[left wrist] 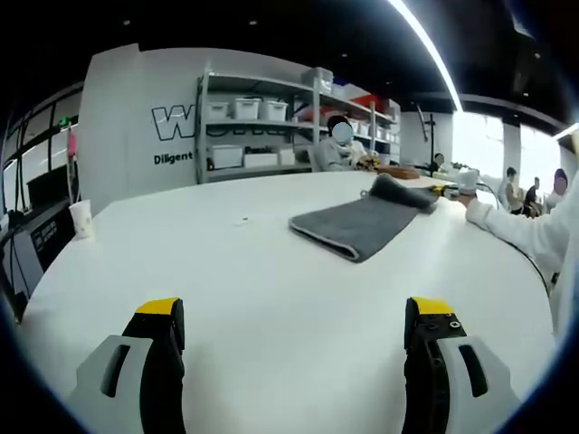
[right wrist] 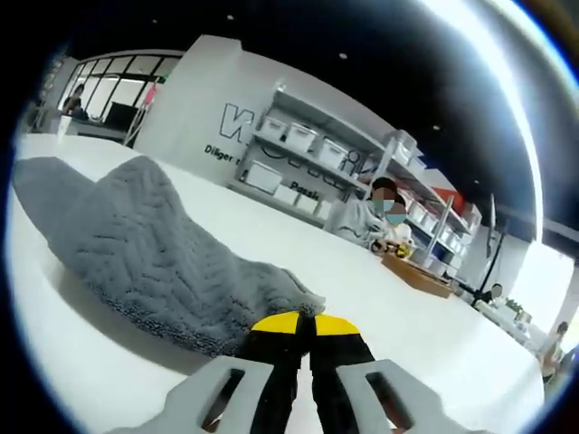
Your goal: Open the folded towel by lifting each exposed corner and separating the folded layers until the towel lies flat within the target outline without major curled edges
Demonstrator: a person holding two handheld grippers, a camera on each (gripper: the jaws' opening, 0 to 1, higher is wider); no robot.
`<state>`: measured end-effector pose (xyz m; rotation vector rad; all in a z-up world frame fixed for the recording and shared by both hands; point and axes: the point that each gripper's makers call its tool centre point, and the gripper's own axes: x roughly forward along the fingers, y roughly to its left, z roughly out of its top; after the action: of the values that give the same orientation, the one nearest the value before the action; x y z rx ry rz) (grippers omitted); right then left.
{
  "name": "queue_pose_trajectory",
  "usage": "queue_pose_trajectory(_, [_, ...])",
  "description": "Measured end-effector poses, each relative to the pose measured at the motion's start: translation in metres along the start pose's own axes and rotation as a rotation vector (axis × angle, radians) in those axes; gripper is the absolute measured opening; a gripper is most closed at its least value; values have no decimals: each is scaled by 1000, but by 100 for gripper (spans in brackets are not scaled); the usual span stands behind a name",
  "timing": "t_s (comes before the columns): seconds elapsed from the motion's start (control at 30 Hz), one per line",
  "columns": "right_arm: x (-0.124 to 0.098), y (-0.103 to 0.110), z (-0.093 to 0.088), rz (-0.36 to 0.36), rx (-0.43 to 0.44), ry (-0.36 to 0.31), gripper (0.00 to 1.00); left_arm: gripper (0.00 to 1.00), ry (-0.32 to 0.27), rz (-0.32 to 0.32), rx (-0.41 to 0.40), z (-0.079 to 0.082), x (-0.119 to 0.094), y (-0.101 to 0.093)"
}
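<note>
A grey towel (left wrist: 366,222) lies folded on the white table (left wrist: 244,271), right of centre in the left gripper view. Its far right corner is pulled up into a peak. My right gripper (left wrist: 450,191) holds that corner there, with a white sleeve behind it. My left gripper (left wrist: 294,312) hovers open over bare table, well short of the towel. In the right gripper view the towel (right wrist: 154,244) rises from the left as a ridged hump. My right gripper (right wrist: 305,322) is shut on the towel's corner, yellow tips pressed together.
A white paper cup (left wrist: 80,218) stands near the table's left edge. Shelving with white bins (left wrist: 271,127) lines the back wall. A seated person (right wrist: 380,221) works behind a wooden tray (right wrist: 418,271). More people sit at the far right (left wrist: 534,190).
</note>
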<state>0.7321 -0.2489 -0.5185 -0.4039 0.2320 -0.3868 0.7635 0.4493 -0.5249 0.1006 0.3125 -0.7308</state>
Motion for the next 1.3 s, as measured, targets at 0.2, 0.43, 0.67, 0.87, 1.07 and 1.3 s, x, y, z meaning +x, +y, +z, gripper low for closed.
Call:
queue_pose_trajectory(0.2, [0,-5,-3,-7,-8,5,0,100,2,1,0,-1,1,1])
queue_pose_trajectory(0.43, [1,-14,-8,-25,-7,17,0,100,6,5,-1,-2,1,2])
queue_pose_trajectory(0.67, [2,-25,-16,-48,-4,34,0,100,8,4,-4,-3,2,2])
queue_pose_trajectory(0.87, [1,-30,-17,-57,-3,37,0,100,12,5,-3,-5,4,2])
queue_pose_trajectory(1.07, [3,-36,-21,-67,-5,44,0,100,12,6,-3,-5,4,2])
queue_pose_trajectory(1.3, [3,-39,-24,-72,-5,51,0,100,19,7,-6,-7,5,2])
